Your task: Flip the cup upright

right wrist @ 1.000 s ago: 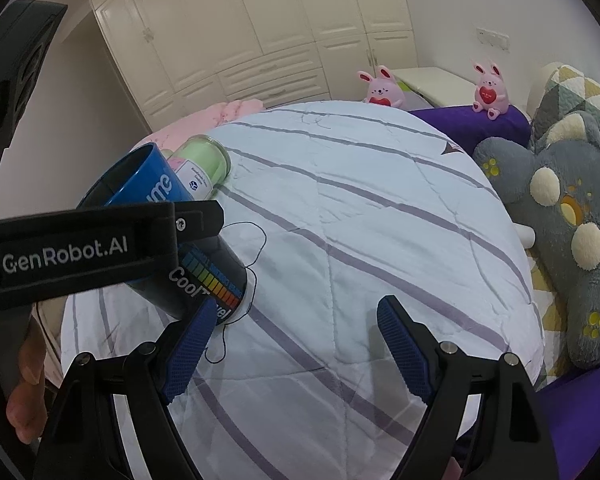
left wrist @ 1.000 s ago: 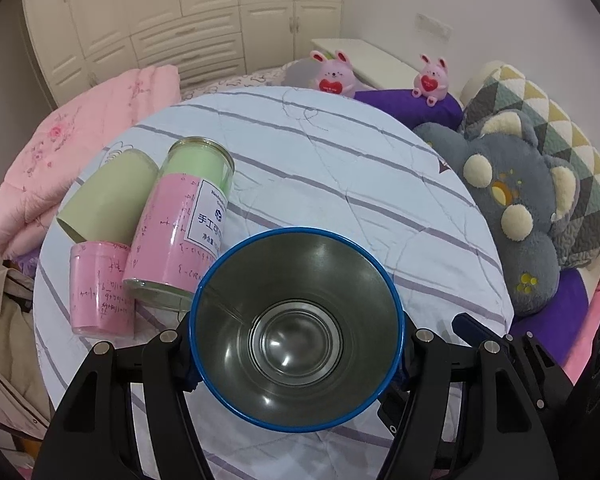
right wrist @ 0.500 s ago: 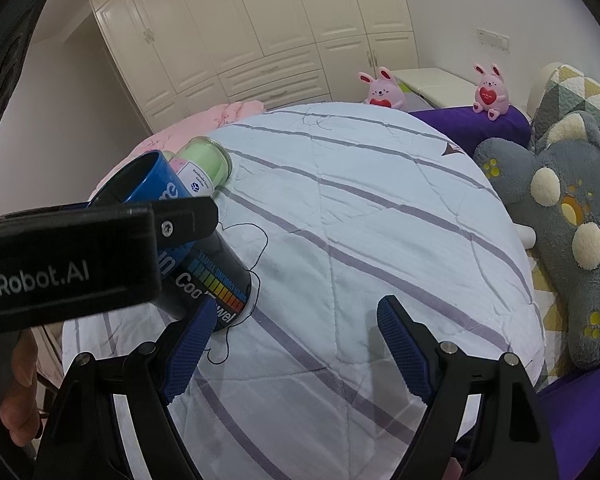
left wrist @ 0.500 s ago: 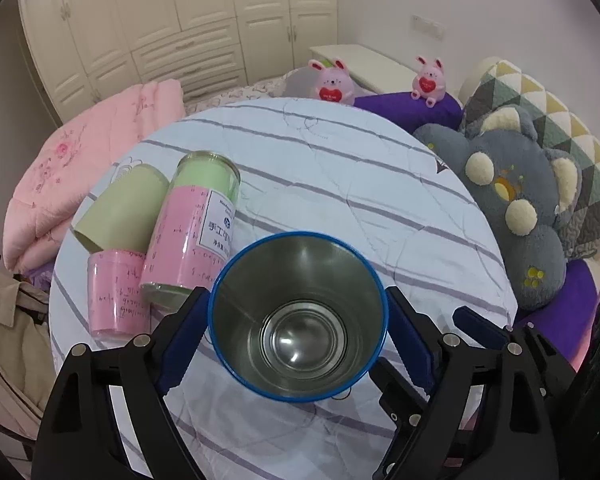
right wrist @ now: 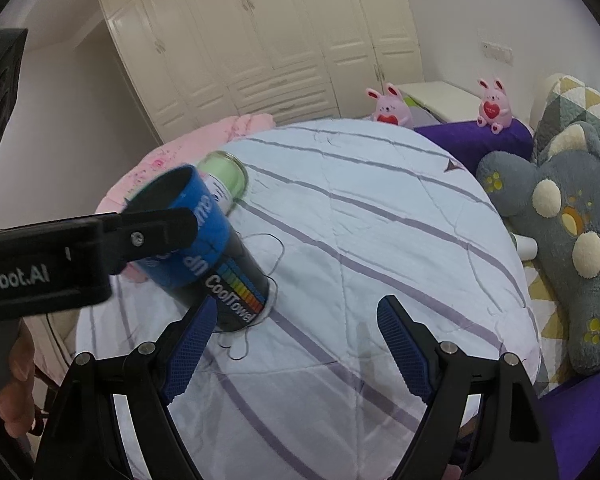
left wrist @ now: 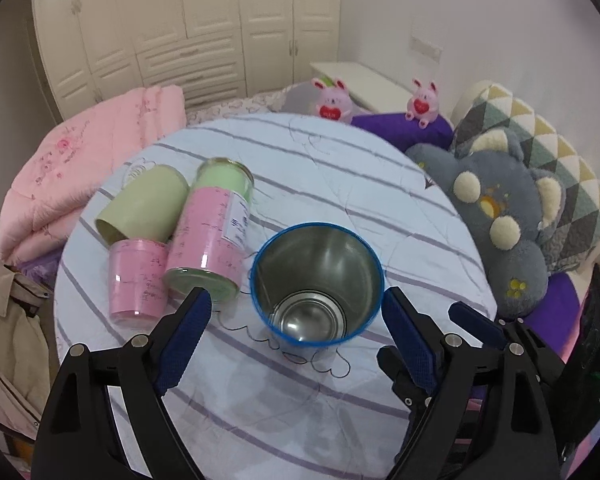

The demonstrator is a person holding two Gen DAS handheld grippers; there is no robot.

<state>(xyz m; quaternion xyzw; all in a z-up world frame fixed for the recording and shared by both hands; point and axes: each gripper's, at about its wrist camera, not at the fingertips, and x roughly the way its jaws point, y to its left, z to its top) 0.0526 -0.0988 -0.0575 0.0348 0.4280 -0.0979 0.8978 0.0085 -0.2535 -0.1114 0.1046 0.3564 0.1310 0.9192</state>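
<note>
The blue cup (left wrist: 317, 284) with a steel inside stands upright on the round table (left wrist: 340, 168), mouth up. In the right wrist view the cup (right wrist: 208, 248) shows its blue and black side with a colour band. My left gripper (left wrist: 296, 322) is open, its jaws wide on either side of the cup and apart from it. It shows as a black bar at the left of the right wrist view (right wrist: 100, 240). My right gripper (right wrist: 296, 332) is open and empty, to the right of the cup above the tablecloth.
Left of the cup lie a pink and green can (left wrist: 216, 232), a green tube (left wrist: 144, 204) and a pink cup (left wrist: 138, 282). A grey plush bear (left wrist: 500, 216), a pink quilt (left wrist: 96, 152) and purple bedding surround the table.
My left gripper has opened and let go of the cup, then drawn back. The cup now stands on the table by itself. The right gripper has hardly moved.
</note>
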